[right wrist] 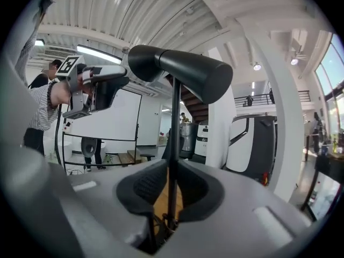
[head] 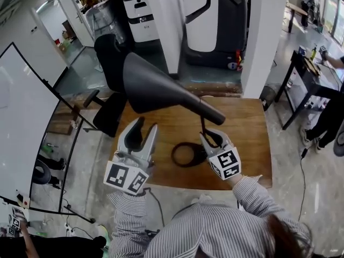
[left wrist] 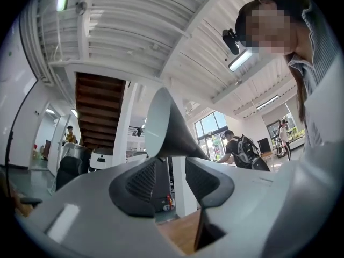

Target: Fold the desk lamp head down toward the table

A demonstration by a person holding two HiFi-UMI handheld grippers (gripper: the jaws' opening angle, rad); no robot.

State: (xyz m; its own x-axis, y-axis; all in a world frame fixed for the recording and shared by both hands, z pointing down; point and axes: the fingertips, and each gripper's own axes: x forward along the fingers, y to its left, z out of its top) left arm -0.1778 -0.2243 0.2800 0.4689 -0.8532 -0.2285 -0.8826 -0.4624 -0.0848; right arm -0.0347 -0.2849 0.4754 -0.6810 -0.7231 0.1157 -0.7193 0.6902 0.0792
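A black desk lamp stands on the wooden table (head: pixel 244 144). Its cone-shaped head (head: pixel 153 85) lies roughly level and flares to the left, a thin stem (head: pixel 203 127) runs down from its neck, and a ring base (head: pixel 185 155) rests on the table. My left gripper (head: pixel 146 125) hangs just under the cone with its jaws wide open and nothing between them. The left gripper view shows the cone (left wrist: pixel 169 128) above the left gripper (left wrist: pixel 171 168). My right gripper (head: pixel 210 137) straddles the stem low down. In the right gripper view the stem (right wrist: pixel 174 122) passes between the right gripper's (right wrist: pixel 172 179) pads with a slight gap, open.
A black office chair (head: pixel 110 112) stands at the table's left end, and a whiteboard on a stand (head: pixel 27 133) stands further left. A white pillar (head: pixel 263 36) rises behind the table. At the right are a black desk (head: pixel 314 77) and a person (head: pixel 330 117).
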